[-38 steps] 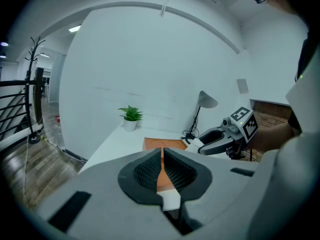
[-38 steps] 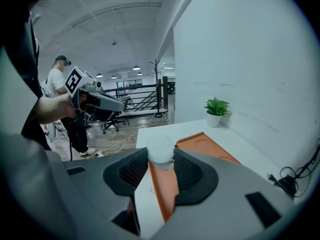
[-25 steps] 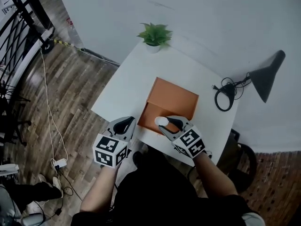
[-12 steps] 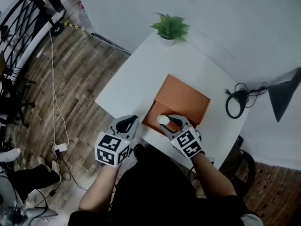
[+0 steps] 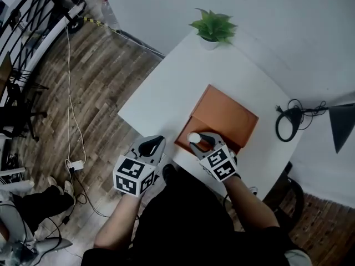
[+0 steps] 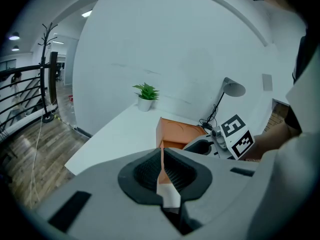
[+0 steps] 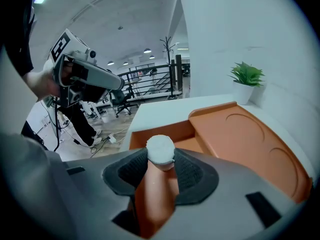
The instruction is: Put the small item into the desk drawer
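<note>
right tool [image 5: 195, 141] lowered toward orange drawer [image 7: 165, 130], gripping small round white item [image 7: 160, 148]

I can read no words, numbers or brand names anywhere in these views. The only print is the black-and-white square markers on my left gripper [image 5: 157, 142] and my right gripper [image 5: 194, 140] (coded blocks, not letters), and nothing else carries a legible label.
</note>
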A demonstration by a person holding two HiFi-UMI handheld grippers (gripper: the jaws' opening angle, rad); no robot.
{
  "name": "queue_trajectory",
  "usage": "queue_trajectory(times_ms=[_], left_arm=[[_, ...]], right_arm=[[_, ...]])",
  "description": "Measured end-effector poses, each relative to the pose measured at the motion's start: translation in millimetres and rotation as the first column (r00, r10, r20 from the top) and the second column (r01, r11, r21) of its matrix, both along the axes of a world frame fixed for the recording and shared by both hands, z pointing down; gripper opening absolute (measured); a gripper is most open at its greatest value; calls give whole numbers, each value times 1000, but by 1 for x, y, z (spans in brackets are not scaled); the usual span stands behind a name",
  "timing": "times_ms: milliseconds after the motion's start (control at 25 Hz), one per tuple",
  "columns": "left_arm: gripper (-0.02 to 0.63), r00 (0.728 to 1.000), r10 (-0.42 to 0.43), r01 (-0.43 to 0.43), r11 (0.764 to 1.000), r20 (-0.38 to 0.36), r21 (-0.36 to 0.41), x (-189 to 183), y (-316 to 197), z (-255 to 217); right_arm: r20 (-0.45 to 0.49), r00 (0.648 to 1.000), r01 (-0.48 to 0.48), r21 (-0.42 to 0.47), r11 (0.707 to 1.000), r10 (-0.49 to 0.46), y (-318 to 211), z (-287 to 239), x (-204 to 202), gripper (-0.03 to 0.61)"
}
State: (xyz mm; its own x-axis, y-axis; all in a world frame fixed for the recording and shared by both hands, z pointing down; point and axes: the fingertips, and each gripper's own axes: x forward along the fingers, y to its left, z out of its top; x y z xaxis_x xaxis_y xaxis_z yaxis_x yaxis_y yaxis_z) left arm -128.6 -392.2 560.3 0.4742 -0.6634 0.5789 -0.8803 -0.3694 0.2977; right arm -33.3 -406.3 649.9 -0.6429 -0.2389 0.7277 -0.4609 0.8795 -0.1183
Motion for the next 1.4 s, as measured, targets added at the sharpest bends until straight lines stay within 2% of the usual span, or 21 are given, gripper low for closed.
queue_trajectory(times_ms=[440,760,1080,1400], left_arm=[[25,1000,2,-2,1000,4,19,-10,5,-7],[25,1000,18,-17,998,-8,65,-14,22,-29],[25,999,39,-36,991,-26,127,-18,41,-54],[25,996,86,-75,971,-39,227,-19,59,-96]], right_arm=[[6,1000,-5,29,1000,5,-3,-2,-8,184],[-17,998,-63,25,998,63,13,-15,4,184],[-19,991,-127,83,988,129,26,-43,14,181],[7,979,-200,150,968,202,46,-84,21,173]])
